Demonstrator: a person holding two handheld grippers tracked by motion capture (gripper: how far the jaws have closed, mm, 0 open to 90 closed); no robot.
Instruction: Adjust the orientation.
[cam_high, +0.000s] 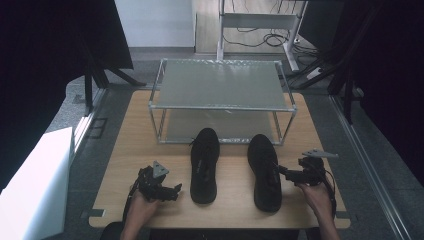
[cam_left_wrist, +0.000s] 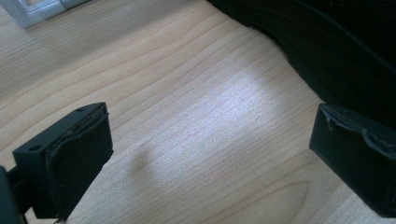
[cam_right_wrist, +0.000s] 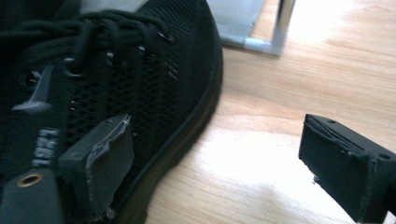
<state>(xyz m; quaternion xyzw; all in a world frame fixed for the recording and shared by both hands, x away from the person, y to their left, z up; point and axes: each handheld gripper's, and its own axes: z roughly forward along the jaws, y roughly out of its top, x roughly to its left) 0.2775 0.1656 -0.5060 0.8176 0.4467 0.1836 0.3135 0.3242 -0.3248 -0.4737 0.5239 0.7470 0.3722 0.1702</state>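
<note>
Two black mesh shoes lie side by side on the wooden table (cam_high: 231, 210), toes toward the far side: the left shoe (cam_high: 204, 163) and the right shoe (cam_high: 264, 170). My left gripper (cam_high: 176, 190) rests open just left of the left shoe's heel; its jaws stand wide apart over bare wood, and the shoe's dark side (cam_left_wrist: 345, 51) fills the upper right of the left gripper view. My right gripper (cam_high: 281, 170) is open at the right shoe's outer side. In the right gripper view one jaw overlaps the shoe's laced upper (cam_right_wrist: 116, 70), the other hangs over bare wood.
A two-tier metal-framed rack (cam_high: 220, 85) with frosted shelves stands at the table's far half, just beyond the shoe toes; its corner post (cam_right_wrist: 280, 28) is close by. A white box (cam_high: 35, 185) sits off the table's left edge. Cables and a desk frame (cam_high: 260, 30) lie behind.
</note>
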